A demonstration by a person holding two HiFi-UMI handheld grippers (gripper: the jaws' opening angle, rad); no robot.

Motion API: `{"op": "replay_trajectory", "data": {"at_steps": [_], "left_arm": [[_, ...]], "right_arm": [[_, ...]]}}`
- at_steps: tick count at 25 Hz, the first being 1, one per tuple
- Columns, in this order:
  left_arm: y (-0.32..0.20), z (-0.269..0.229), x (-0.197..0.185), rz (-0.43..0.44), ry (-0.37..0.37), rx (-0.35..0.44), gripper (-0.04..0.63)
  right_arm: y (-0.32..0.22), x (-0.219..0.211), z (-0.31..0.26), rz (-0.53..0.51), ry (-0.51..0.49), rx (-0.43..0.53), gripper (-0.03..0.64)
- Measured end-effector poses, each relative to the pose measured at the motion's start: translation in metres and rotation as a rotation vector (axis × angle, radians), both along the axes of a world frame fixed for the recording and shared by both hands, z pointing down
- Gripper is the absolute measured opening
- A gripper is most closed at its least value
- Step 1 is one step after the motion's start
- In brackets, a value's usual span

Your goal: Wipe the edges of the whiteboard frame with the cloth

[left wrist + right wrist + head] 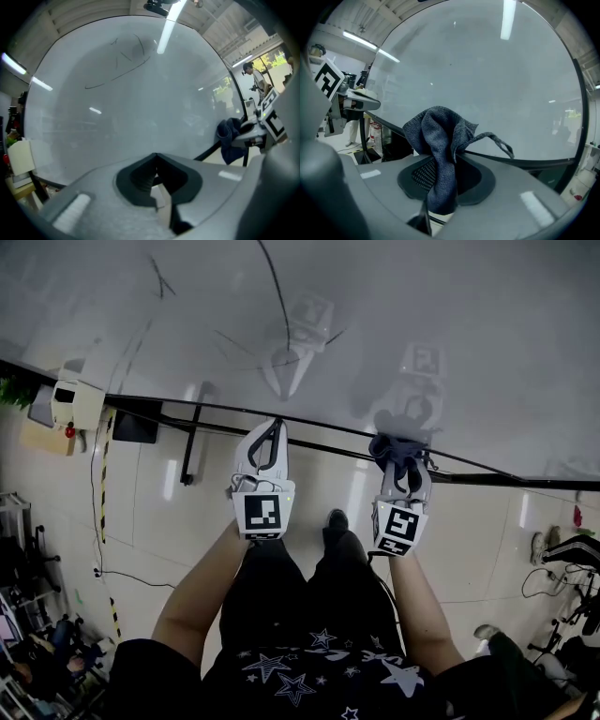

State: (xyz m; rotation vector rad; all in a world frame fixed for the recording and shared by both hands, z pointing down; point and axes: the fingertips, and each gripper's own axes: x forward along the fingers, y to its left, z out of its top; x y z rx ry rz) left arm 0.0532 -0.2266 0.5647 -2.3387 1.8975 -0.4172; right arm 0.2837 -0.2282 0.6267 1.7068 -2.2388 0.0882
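— Cloth (440, 140) first: where does it sit?

— It sits in the right gripper (440, 157). The jaws are closed tight on a dark blue bunched fold, and the rest of it puffs out past the tips. A loose corner trails to one side. From the head view the bundle presses on the black frame (525, 476) along the lower edge of the whiteboard (375, 315).

— And the left gripper (277, 425)?

— Its jaws are drawn together with nothing between them. The tips are close to the same frame edge, just beside the right gripper and a little apart from it.

— What does the board look like?

— It is glossy and pale, with a few thin dark pen strokes (117, 65) near the top. Ceiling lights and both grippers reflect in it.

— What of the person?

— Two bare forearms (202, 592) reach forward, above a black shirt with pale stars (309, 667). Tiled floor (141, 512) lies below.
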Motion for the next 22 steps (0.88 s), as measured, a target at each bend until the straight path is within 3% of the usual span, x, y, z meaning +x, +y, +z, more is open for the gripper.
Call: {"op": "replay_trajectory", "data": {"at_steps": [4, 9, 13, 22], "left_arm": [[0.005, 0.004, -0.029, 0.008, 0.024, -0.023, 0.005], [0.001, 0.014, -0.087, 0.065, 0.041, -0.043, 0.005], [0.0, 0.006, -0.108, 0.101, 0.047, -0.034, 0.005], [-0.005, 0.017, -0.147, 0.136, 0.092, -0.043, 0.005]], "right_arm": [[0.003, -0.024, -0.002, 0.023, -0.004, -0.013, 0.089], [-0.005, -0.095, 0.009, 0.073, -0.003, -0.019, 0.089], [-0.003, -0.127, 0.007, 0.107, -0.019, -0.024, 0.089], [-0.008, -0.216, 0.012, 0.042, -0.015, -0.052, 0.089]]}}
